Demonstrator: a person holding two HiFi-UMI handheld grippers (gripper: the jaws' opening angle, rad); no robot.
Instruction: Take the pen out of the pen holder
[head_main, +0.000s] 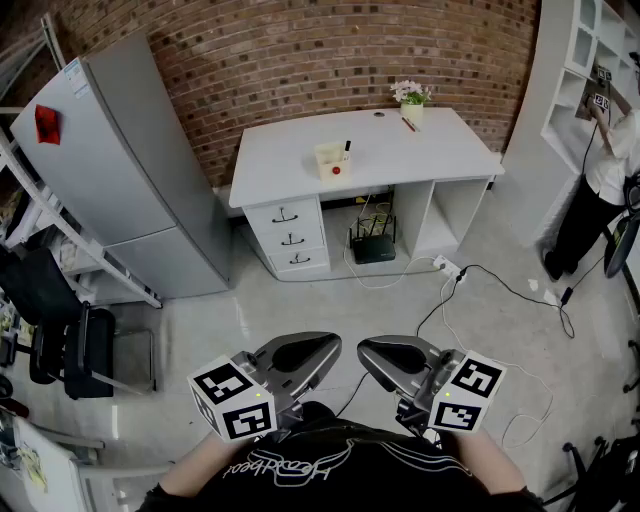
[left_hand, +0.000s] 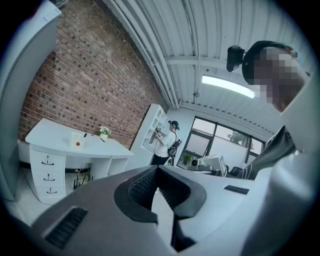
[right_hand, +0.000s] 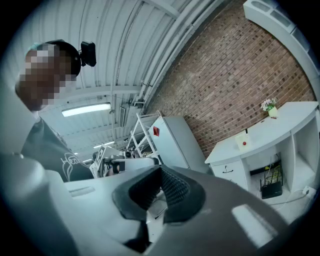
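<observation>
We hold both claws low, close to our body: L claw & R claw, each pressed together w/ nothing between the jaws. Across the floor, well apart from us, stands the counter. On it sits the pen holder, pen upright inside. We judge nothing's done yet: approach, pinch & lift-out all remain.
</observation>
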